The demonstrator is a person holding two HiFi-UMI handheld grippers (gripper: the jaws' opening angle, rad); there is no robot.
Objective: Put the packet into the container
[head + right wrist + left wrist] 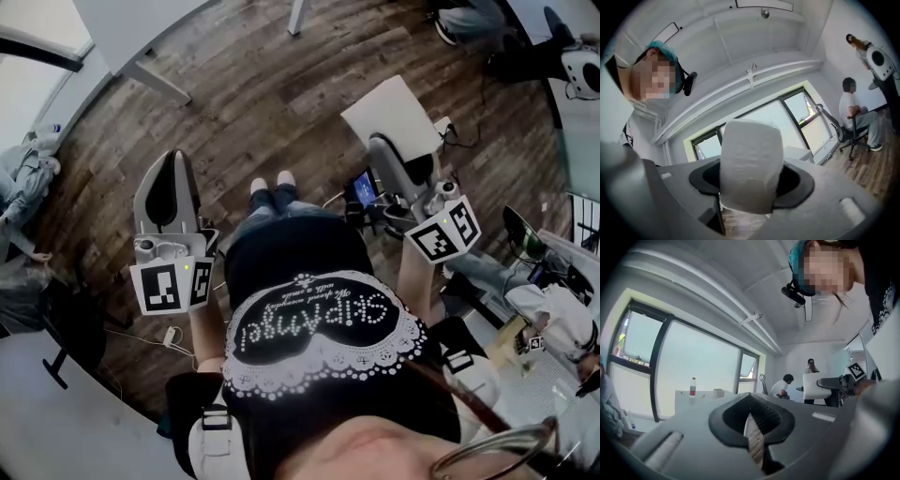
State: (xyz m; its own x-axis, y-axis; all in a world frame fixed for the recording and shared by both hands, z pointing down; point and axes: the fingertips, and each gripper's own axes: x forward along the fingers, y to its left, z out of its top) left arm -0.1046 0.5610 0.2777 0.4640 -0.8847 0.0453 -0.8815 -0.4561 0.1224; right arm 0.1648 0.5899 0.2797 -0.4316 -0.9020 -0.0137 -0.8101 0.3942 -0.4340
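In the head view, the person is standing over a dark wood-plank floor [281, 84] and holding both tools level. The left gripper [172, 159] is carrying nothing, and its jaws are resting together. The right gripper [390, 146] is clamping a soft white packet [394, 111], which is sticking out past its jaws, well above the floor. Ahead of the left gripper, a white tabletop on grey legs [141, 28] is standing on the planks.

In the left gripper view, the jaws are meeting at their tips, and only a thin strip of floor is showing through the slit behind them. Beyond the jaws, a tall window with a dark frame [693, 362] is letting in pale daylight under a white ceiling. A second white tabletop [705, 399] is carrying a clear plastic bottle with a red label [692, 386] and a small white box [718, 392]. Farther right of the jaws, a person in a white shirt [783, 386] is sitting, and another person [811, 366] is standing behind.

In the right gripper view, the packet is filling the gap between the widely spread jaws, with both pads pressing on its sides. Beyond it, windows are running along the far wall. To the right of the jaws, a seated person on a wheeled office chair [851, 115] is resting on the wood floor.
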